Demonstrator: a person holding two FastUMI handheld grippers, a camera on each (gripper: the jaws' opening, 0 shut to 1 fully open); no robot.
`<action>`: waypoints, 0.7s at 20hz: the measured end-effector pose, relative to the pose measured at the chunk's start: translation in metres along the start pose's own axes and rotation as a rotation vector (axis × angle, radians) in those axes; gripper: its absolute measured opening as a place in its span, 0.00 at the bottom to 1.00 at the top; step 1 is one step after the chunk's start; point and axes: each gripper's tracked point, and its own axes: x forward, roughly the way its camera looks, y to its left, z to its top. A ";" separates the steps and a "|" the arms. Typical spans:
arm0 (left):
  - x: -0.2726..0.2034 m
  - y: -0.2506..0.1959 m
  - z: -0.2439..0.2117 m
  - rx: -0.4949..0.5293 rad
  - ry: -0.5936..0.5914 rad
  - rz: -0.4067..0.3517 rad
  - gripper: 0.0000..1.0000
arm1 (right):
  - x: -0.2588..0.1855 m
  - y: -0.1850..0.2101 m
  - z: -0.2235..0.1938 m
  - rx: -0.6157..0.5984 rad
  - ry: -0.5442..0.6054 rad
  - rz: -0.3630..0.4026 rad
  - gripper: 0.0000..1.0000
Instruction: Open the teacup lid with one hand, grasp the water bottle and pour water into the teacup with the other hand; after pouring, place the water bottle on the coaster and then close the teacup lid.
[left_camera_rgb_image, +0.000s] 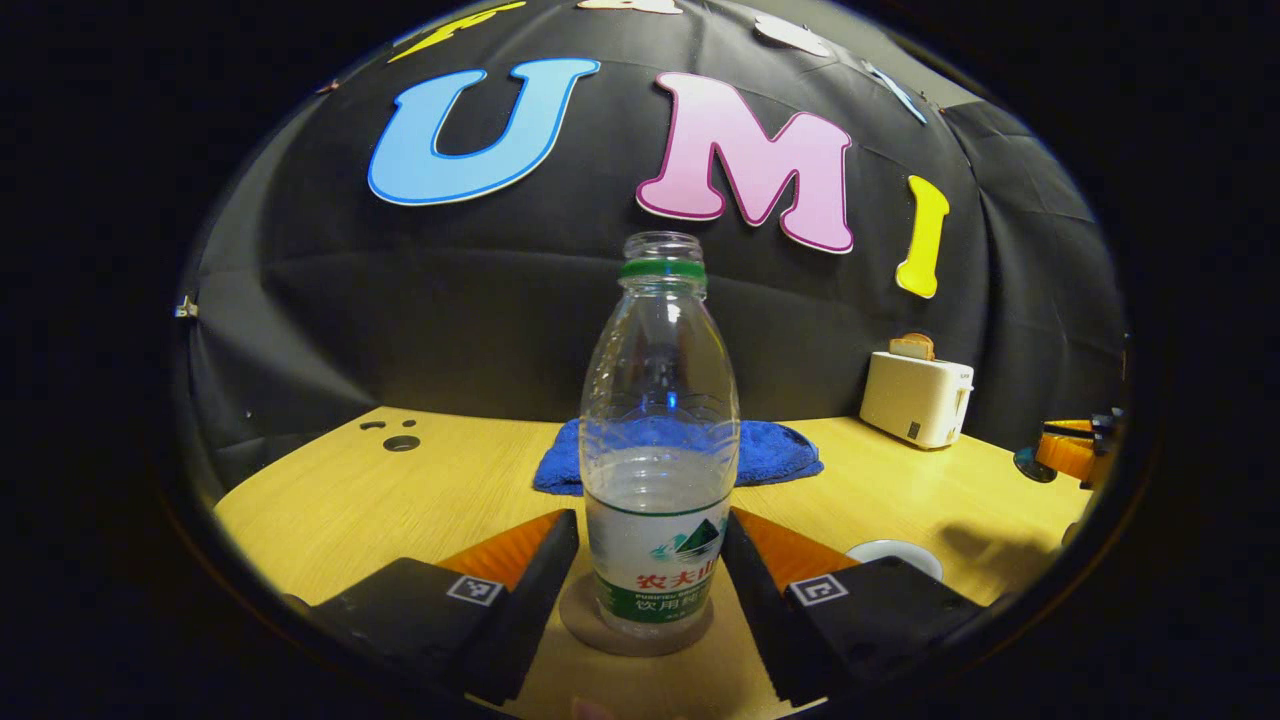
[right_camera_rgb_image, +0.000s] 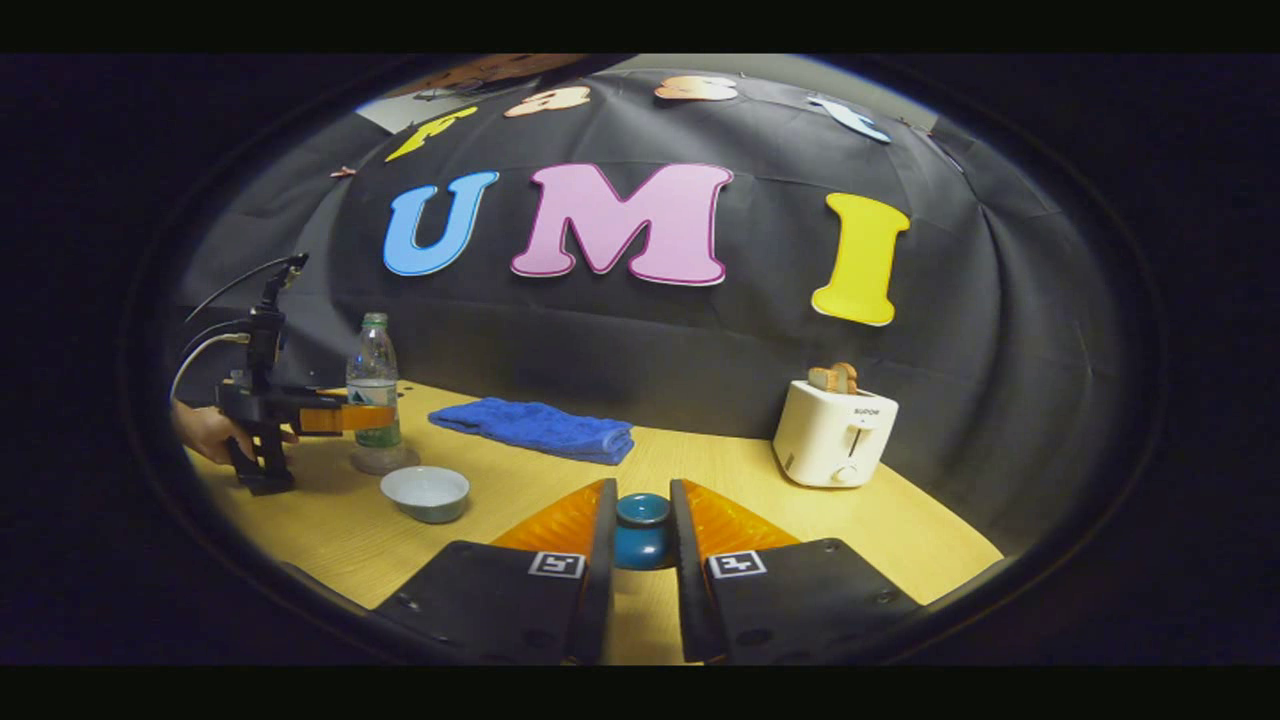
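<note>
A clear, capless water bottle (left_camera_rgb_image: 660, 450) stands upright on a round grey coaster (left_camera_rgb_image: 585, 622), partly filled. My left gripper (left_camera_rgb_image: 652, 530) has its fingers pressed against both sides of the bottle at label height. In the right gripper view that bottle (right_camera_rgb_image: 372, 375) and coaster (right_camera_rgb_image: 383, 461) stand at the far left, with a hand holding the left gripper (right_camera_rgb_image: 345, 418). The uncovered pale teacup (right_camera_rgb_image: 425, 492) sits just right of the coaster. My right gripper (right_camera_rgb_image: 642, 535) is shut on the dark teal teacup lid (right_camera_rgb_image: 642, 525). The teacup rim (left_camera_rgb_image: 893, 553) peeks out behind my left gripper's right finger.
A folded blue towel (right_camera_rgb_image: 535, 428) lies at the back of the wooden table (right_camera_rgb_image: 900, 530). A white toaster (right_camera_rgb_image: 835, 433) with bread in it stands at the back right. The right gripper (left_camera_rgb_image: 1075, 450) shows at the far right edge of the left gripper view.
</note>
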 end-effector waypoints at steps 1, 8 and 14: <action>0.003 0.002 -0.001 0.000 0.003 -0.001 0.93 | 0.001 0.002 0.000 0.002 0.001 0.003 0.35; -0.014 0.004 0.022 -0.022 0.047 -0.004 0.95 | 0.011 0.049 0.004 0.089 0.008 0.078 0.34; -0.069 -0.004 0.020 0.007 0.080 -0.042 0.95 | 0.030 0.117 0.004 0.135 0.016 0.170 0.26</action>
